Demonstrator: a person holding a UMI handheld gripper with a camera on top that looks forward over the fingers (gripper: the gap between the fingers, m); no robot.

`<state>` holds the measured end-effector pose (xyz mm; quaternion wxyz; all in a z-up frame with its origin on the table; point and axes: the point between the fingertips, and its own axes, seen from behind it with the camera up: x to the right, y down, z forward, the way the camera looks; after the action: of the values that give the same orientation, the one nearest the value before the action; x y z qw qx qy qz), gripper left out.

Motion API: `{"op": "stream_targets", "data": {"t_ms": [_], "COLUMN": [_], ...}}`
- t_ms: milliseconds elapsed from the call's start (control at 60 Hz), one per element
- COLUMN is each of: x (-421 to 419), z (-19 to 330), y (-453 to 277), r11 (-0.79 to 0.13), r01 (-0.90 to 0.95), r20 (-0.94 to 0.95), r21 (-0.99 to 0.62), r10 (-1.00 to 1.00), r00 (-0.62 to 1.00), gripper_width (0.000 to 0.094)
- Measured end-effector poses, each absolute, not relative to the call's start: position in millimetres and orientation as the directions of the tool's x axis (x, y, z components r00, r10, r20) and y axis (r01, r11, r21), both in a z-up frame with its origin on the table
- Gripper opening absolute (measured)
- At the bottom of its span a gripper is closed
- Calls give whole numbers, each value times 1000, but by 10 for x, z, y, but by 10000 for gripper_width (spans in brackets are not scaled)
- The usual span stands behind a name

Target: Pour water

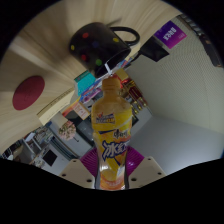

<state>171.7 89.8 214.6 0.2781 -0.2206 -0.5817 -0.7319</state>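
A cream-coloured surface [60,60] fills most of the background, and the whole scene sits steeply tilted in the gripper view. Farthest left on that surface is a red round mark [29,92]. Below it, cluttered shelves [55,138] hold small packets and boxes too small to tell apart. Further along, well beyond the fingers, a black kettle-like pot [100,42] rests on the cream surface, with a teal item [90,87] just beside it. In the middle, a bottle of orange drink [112,135] with a yellow cap and a purple-printed label stands between the fingers of the gripper [112,172]. The pale fingertips [76,170] sit close against either side of the bottle's lower part, and the bottle seems held between them, though I cannot tell for certain that both press on it. Off to the right, a purple sign [171,35] hangs on the pale wall.
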Motion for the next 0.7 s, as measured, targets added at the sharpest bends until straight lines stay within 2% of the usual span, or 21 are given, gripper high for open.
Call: {"op": "stream_targets", "data": {"t_ms": [200,300,350,417,517,567,617,700], "x": [1748,1735,1720,1792,1906,2007,2010,1908], "z": [2138,2234,2344,2568,2710,2663,2438,1941], "y": [974,971,950,907,810,801,795,861], "r11": [-157,-147,-137,-127,-57,-5,32,23], "r01": [639,697,771,918,986,909,758,426], "r20": [623,676,743,881,946,874,736,424], "r21": [753,702,622,375,-154,-417,-651,-905], "r10": [-143,-173,-209,-260,-295,-276,-217,-57], "r00": [-769,-717,-636,-395,131,399,641,904], "gripper_width": [332,328,329,330,329,330,328,329]}}
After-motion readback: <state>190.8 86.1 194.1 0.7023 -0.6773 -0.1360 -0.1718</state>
